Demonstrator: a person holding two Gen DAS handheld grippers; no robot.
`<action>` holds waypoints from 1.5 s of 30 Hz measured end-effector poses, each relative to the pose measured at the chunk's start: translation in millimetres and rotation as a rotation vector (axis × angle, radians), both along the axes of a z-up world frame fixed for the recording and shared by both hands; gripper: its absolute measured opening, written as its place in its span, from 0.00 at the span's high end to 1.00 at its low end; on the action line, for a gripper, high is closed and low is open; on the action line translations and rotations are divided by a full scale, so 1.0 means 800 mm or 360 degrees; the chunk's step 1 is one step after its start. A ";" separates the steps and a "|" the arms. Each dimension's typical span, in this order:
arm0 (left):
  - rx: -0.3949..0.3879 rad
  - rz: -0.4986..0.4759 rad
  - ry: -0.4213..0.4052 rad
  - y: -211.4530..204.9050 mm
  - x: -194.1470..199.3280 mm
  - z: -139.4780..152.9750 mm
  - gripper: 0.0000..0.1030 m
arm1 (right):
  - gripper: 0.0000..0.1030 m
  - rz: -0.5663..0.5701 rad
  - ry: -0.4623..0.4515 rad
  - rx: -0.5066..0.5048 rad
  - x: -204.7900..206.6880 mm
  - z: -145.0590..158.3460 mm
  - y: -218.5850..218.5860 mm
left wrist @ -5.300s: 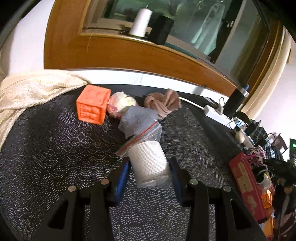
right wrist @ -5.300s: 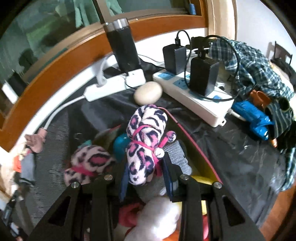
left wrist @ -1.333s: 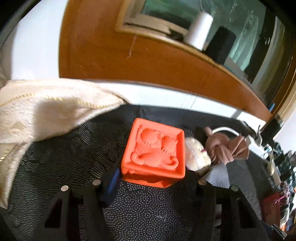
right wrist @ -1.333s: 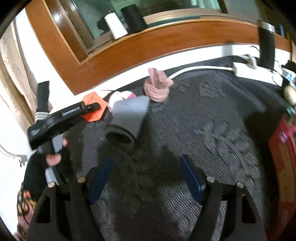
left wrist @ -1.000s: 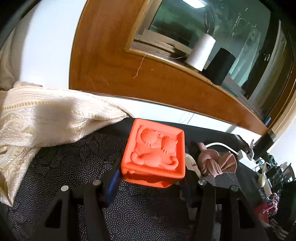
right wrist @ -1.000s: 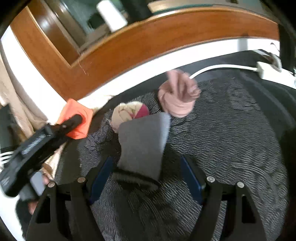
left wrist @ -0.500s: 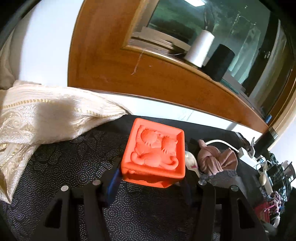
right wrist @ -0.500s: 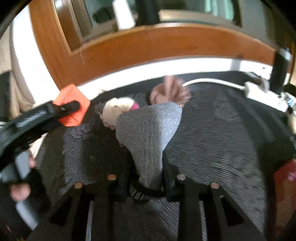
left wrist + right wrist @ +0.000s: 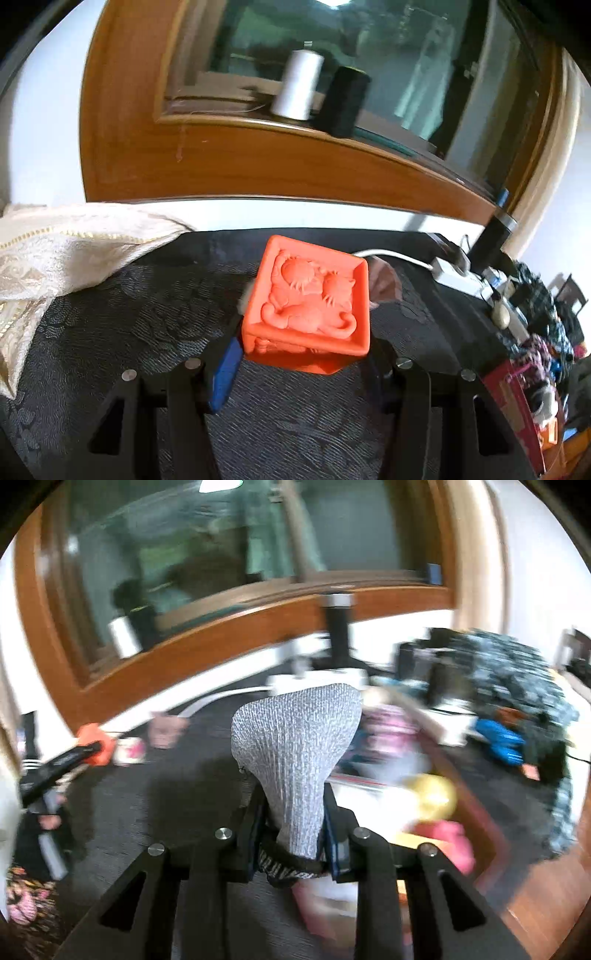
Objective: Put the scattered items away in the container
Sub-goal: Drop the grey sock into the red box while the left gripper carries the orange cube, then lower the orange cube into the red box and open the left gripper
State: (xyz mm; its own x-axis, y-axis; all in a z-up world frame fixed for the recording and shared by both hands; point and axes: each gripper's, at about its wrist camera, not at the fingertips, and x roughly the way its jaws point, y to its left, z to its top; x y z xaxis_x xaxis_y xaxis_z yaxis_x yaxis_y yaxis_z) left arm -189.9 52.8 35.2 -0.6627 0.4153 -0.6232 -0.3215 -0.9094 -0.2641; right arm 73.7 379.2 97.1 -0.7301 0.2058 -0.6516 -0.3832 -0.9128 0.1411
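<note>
Two hand-held grippers hold items: left hand-held gripper [image 9: 303, 354] clamps an orange embossed rubber cube [image 9: 308, 308] at frame centre; right hand-held gripper [image 9: 293, 836] clamps a grey knitted sock [image 9: 295, 753].

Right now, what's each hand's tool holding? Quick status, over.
Left gripper shut on orange cube, lifted. Right gripper shut on grey sock, container ahead right. Nothing visibly blocking; right view blurred.
</note>
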 end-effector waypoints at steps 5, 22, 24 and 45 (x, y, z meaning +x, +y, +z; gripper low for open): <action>-0.0028 -0.0173 0.0026 0.043 0.052 0.013 0.44 | 0.71 -0.0112 -0.0040 -0.0073 0.041 -0.012 0.075; -0.0013 -0.0642 0.0007 0.173 0.192 0.036 0.43 | 0.71 0.0155 -0.0174 -0.0176 -0.026 -0.079 0.144; -0.0002 -0.0701 -0.0008 0.189 0.203 0.038 0.43 | 0.71 0.0180 -0.0163 -0.0186 -0.023 -0.079 0.146; 0.0012 -0.1157 -0.0215 0.353 0.284 -0.015 0.43 | 0.24 -0.0089 0.0245 -0.0337 0.106 -0.044 0.183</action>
